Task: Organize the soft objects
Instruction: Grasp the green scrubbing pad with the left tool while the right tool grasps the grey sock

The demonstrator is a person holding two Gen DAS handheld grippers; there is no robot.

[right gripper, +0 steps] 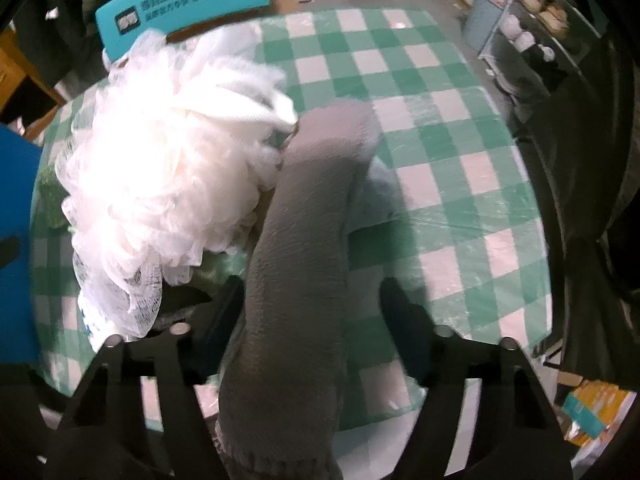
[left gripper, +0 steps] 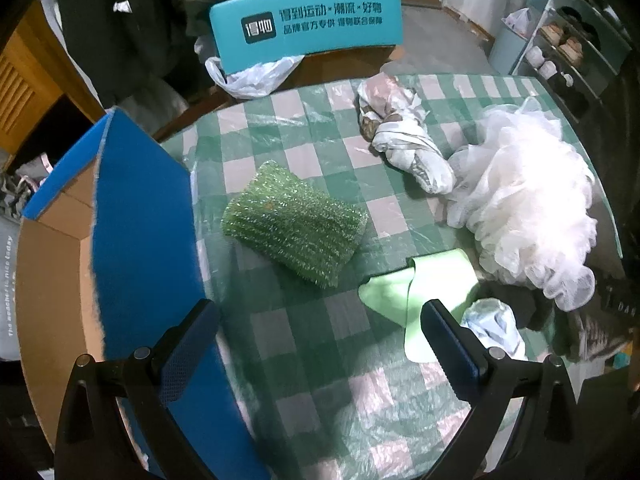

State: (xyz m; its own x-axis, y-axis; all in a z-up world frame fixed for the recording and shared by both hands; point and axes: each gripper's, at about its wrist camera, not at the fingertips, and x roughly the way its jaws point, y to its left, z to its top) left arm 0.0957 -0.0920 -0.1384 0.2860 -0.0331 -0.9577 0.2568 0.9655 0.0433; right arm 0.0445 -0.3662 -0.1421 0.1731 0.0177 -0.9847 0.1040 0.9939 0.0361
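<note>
Where the right gripper (right gripper: 316,320) points down at the table, a long grey sock (right gripper: 304,240) of fuzzy fleece lies between its fingers, and the blur hides the pads, so I cannot tell whether they press the cloth or stand just off it; the jaws are roughly half spread. The sock's near end is cut off by the lower edge of the view, and its rounded toe reaches up to the white mesh bath pouf (right gripper: 168,168), a frilly, overexposed ball that covers much of the green-and-white checked tablecloth (right gripper: 460,160) on that side.

The left gripper (left gripper: 320,344) hangs with jaws wide apart and nothing between them, above the plastic-covered cloth. Just beyond it lies a green scouring pad (left gripper: 294,226), rectangular and glittery. To the right a pale green cloth (left gripper: 428,292), smooth and folded, sits partly behind the right-hand finger, with a crumpled white plastic bag (left gripper: 496,328) beside it. Further back lies a knotted patterned fabric bundle (left gripper: 400,132) touching the pouf. At the left stands an open cardboard box (left gripper: 132,216) with blue outer faces, its inside mostly cut off.
</note>
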